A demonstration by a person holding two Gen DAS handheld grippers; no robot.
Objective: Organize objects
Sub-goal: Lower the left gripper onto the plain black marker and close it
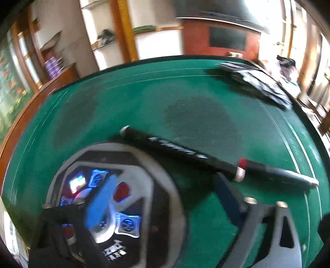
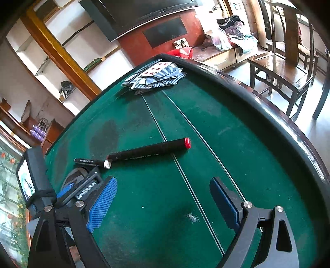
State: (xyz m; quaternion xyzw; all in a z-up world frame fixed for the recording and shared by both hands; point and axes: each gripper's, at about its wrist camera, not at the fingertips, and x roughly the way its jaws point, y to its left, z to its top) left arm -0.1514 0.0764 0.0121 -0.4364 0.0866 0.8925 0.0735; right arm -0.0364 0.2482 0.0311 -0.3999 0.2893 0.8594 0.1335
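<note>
Two black markers, one with a red cap (image 2: 149, 151) and a slimmer one (image 2: 90, 161), lie end to end on the green bench (image 2: 226, 127). Playing cards (image 2: 156, 77) sit heaped at its far edge. The right gripper (image 2: 163, 203) hovers nearby, jaws wide. The left gripper (image 1: 165, 204) has its jaws spread over the bench's round control hub (image 1: 115, 198).

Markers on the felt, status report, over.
Both tongs open, left, right. Two black markers end to end, ungrasped. Card pile far side, nothing blocking.

A home living room: green card table (image 2: 206, 115), wall shelves (image 2: 68, 68), television (image 2: 134, 12), wooden chair (image 2: 282, 68).
</note>
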